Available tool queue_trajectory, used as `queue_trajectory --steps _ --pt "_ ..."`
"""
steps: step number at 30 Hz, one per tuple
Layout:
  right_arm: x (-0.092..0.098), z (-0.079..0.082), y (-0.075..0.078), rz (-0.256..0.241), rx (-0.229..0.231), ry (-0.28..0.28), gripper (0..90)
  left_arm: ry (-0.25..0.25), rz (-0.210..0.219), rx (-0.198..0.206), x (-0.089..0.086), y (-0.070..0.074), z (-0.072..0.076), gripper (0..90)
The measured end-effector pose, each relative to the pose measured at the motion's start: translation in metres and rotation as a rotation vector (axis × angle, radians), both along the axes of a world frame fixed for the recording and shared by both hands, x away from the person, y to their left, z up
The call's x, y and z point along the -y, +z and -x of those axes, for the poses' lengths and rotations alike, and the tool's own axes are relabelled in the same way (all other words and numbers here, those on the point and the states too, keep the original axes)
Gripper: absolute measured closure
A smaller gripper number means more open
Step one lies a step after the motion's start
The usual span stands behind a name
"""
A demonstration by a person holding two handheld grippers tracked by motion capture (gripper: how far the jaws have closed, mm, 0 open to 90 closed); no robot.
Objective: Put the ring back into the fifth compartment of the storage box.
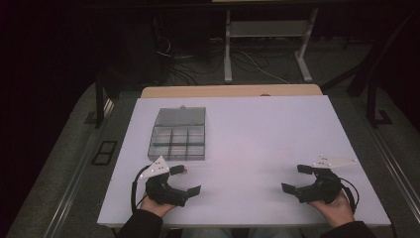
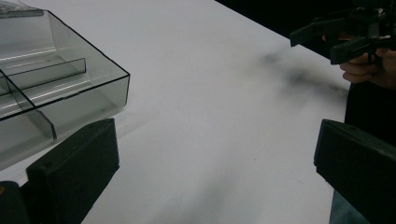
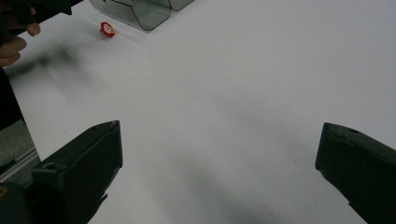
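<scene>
A clear plastic compartment box (image 1: 178, 134) with its lid folded back sits on the white table (image 1: 262, 129) at the left. In the left gripper view the box (image 2: 46, 88) is close at the left. A small red and white thing (image 1: 185, 170) lies on the table just before the box, also in the right gripper view (image 3: 107, 29). My left gripper (image 1: 187, 179) rests near the front edge, open, nothing between its jaws, its far jaw beside the red thing. My right gripper (image 1: 295, 179) rests at the front right, open and empty, and is also in the left gripper view (image 2: 343, 37).
A wooden tabletop edge (image 1: 230, 91) juts out behind the white table. Beyond it stand white desk legs (image 1: 228, 49) with cables on the dark floor. Metal rails (image 1: 74, 178) run along both sides of the table.
</scene>
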State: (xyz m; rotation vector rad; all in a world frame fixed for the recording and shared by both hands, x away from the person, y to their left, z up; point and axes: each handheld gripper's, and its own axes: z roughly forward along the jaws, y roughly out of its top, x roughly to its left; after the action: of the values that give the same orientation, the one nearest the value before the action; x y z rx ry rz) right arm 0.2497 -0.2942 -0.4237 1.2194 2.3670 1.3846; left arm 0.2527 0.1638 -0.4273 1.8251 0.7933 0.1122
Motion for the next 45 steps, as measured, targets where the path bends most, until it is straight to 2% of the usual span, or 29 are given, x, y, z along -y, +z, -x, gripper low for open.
queue_trajectory --steps 11,17,23,28,33,45 --pt "0.001 0.001 0.000 0.005 0.002 -0.005 0.1 -0.007 -0.021 -0.003 0.001 0.001 0.001 0.0" --pt "0.001 0.001 0.000 0.012 -0.002 -0.007 0.1 -0.016 -0.047 -0.006 0.001 0.006 0.002 0.0" --pt "0.001 0.001 0.000 0.012 -0.004 -0.005 0.1 -0.028 -0.053 -0.009 -0.001 0.013 0.002 0.0" --pt "0.001 0.001 0.000 0.015 0.000 -0.006 0.1 -0.033 -0.094 -0.011 -0.003 0.020 0.000 0.0" --pt "0.002 0.003 0.001 0.016 0.006 -0.014 0.1 -0.028 -0.113 -0.021 -0.009 0.028 -0.004 0.0" --pt "-0.001 0.005 0.001 0.029 0.016 -0.003 0.1 -0.013 -0.173 -0.045 -0.019 0.034 -0.019 0.0"
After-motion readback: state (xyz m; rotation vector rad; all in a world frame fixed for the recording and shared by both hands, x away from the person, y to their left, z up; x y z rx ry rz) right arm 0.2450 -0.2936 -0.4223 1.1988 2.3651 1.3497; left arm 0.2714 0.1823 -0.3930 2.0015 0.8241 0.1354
